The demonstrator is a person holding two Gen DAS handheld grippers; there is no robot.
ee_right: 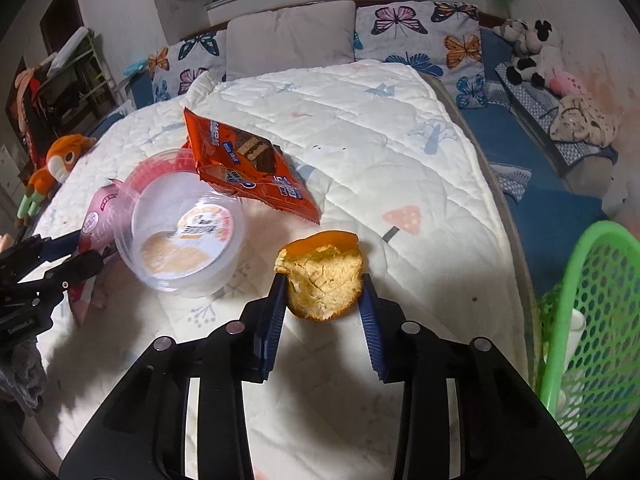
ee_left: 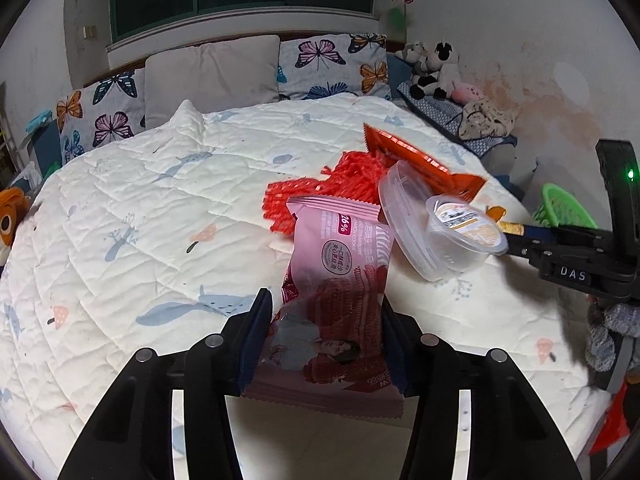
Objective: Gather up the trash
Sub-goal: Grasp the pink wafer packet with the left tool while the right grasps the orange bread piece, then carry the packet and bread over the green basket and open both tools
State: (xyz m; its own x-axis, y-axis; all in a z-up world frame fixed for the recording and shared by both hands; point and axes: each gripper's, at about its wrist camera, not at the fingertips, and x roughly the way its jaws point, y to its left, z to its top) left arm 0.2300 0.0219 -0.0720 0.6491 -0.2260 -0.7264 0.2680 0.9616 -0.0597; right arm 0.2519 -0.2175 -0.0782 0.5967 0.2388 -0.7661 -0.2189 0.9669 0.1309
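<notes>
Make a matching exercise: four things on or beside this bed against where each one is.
1. pink wrapper
2. orange peel
3. orange wrapper
4. green basket

a. beside the bed's edge
b. lying on the quilt behind the clear tub
c. in the right tool
d. in the left tool

Pairs: 1-d, 2-c, 3-b, 4-a

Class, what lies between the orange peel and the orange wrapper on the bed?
Nothing: in the right wrist view only bare quilt separates the peel from the wrapper; the tub sits off to the left.
</notes>
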